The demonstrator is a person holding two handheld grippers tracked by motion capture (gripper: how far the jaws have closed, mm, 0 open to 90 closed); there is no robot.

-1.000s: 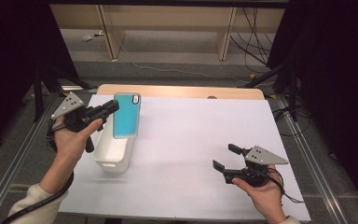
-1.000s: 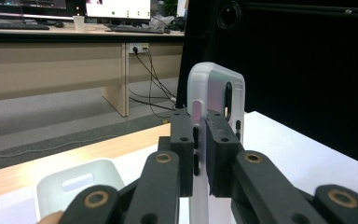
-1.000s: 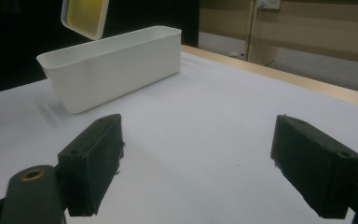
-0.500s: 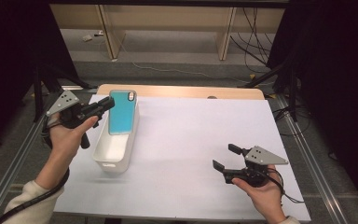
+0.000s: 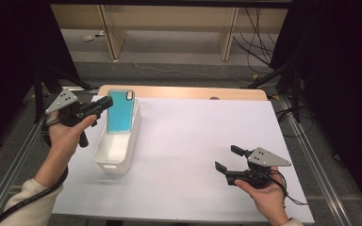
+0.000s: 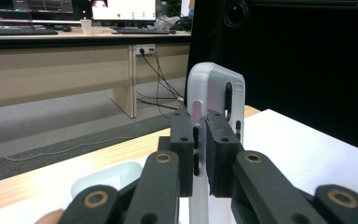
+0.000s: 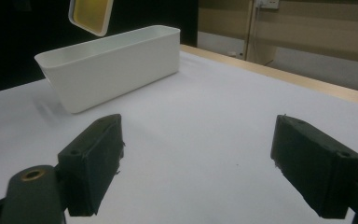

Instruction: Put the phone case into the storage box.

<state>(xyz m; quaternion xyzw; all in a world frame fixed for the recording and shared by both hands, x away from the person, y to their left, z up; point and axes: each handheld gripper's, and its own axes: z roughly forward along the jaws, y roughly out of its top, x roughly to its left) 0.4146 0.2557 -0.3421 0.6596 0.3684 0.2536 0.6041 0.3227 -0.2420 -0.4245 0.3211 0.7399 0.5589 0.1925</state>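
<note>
Phone case (image 5: 121, 112), turquoise on its broad face with a camera cutout at its top corner, hangs over the far end of the white bin (image 5: 118, 153), lifted clear of the bin's rim. The left gripper (image 5: 104, 103) has it pinched by one long edge, reaching in from the bin's left side. In the left gripper view the two black pads (image 6: 182, 140) press on either side of the case's thin translucent wall, nearly closed, with only the case between them, and the case stands upright there.

The bin lies lengthwise on the white table sheet (image 5: 198, 141), its long axis running away from the person. Well to the bin's right and nearer the person, the right gripper (image 5: 226, 159) rests low over the sheet in the person's hand, jaws spread wide with nothing between them.
</note>
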